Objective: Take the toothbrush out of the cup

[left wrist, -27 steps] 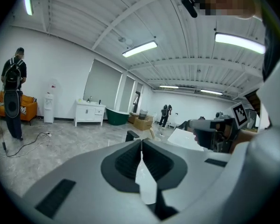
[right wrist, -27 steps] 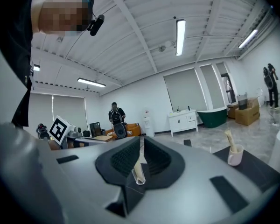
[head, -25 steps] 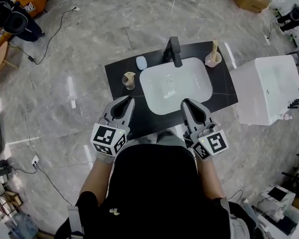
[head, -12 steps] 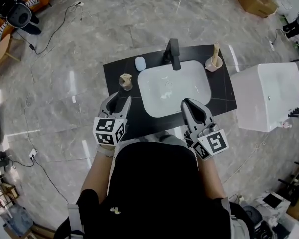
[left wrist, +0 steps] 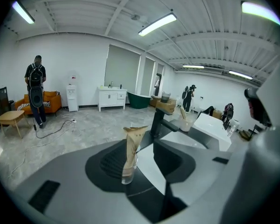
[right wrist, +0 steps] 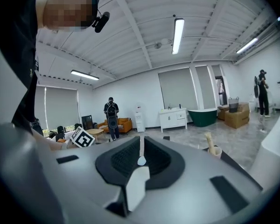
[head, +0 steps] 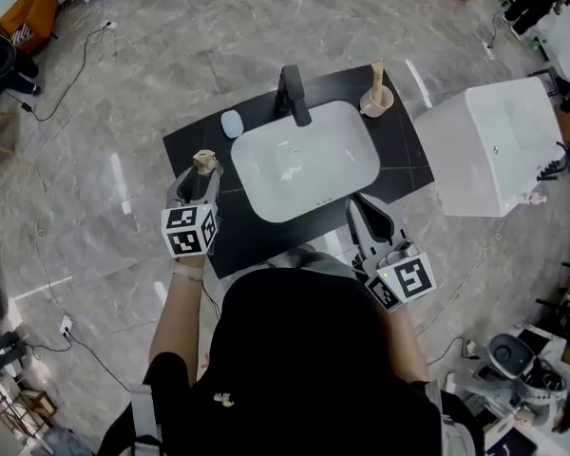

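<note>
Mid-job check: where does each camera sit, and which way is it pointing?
Head view: on the person's head, looking steeply down at the sink; dark torso, left gripper and right gripper show.
Left gripper view: rides the left gripper, looking along its fingers, which have just been opening, clear glass between them.
Right gripper view: rides the right gripper, looking along its shut fingers; beige cup at right.
Both gripper views share the beige cup.
</note>
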The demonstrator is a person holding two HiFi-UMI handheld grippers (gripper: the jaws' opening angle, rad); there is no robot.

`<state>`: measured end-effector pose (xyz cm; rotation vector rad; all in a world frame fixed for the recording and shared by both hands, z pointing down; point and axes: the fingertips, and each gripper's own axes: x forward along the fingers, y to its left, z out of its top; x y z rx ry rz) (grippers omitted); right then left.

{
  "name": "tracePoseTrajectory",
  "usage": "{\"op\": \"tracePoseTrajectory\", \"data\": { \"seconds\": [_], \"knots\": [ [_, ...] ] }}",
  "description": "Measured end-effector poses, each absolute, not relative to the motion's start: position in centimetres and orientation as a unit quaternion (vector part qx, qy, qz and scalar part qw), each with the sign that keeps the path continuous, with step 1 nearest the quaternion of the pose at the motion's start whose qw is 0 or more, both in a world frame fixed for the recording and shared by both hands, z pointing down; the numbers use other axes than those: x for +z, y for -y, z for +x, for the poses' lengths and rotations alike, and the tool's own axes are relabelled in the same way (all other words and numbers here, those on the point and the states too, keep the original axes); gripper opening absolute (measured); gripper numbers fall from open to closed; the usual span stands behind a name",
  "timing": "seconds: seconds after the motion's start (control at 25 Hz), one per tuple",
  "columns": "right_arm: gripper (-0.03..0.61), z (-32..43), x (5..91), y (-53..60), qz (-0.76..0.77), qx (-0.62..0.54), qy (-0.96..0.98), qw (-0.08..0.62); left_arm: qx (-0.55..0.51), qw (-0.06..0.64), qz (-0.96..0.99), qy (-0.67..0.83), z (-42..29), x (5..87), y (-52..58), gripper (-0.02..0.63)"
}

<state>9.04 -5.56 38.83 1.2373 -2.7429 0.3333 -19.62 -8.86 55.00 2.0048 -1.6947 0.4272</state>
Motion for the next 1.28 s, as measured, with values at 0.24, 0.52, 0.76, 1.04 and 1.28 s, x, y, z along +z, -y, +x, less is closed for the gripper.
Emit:
{"op": "tracePoseTrajectory", "data": {
  "seconds": [0.24, 0.52, 0.76, 1.04, 1.28],
  "knots": [
    [0.046, 11.6, 39.1, 4.8, 0.447, 0.113, 0.885, 0.064, 0.181, 0.244, 0.724, 0.619, -20.0, 57.5, 10.1, 0.175],
    [0.046, 13.2, 39.2, 4.2, 0.473, 0.121, 0.870, 0.066, 0.198, 0.239, 0.715, 0.626, -20.2, 58.6, 11.5, 0.143],
    [0.046, 13.9, 39.1, 3.7, 0.481, 0.120, 0.866, 0.062, 0.205, 0.228, 0.711, 0.633, -20.6, 59.2, 11.9, 0.066],
    [0.046, 14.5, 39.0, 3.7, 0.485, 0.125, 0.864, 0.055, 0.213, 0.224, 0.709, 0.634, -20.9, 58.4, 12.0, 0.043],
    [0.046, 14.0, 38.9, 4.5, 0.475, 0.128, 0.870, 0.040, 0.208, 0.202, 0.722, 0.628, -20.7, 54.9, 12.1, 0.043]
  ]
}}
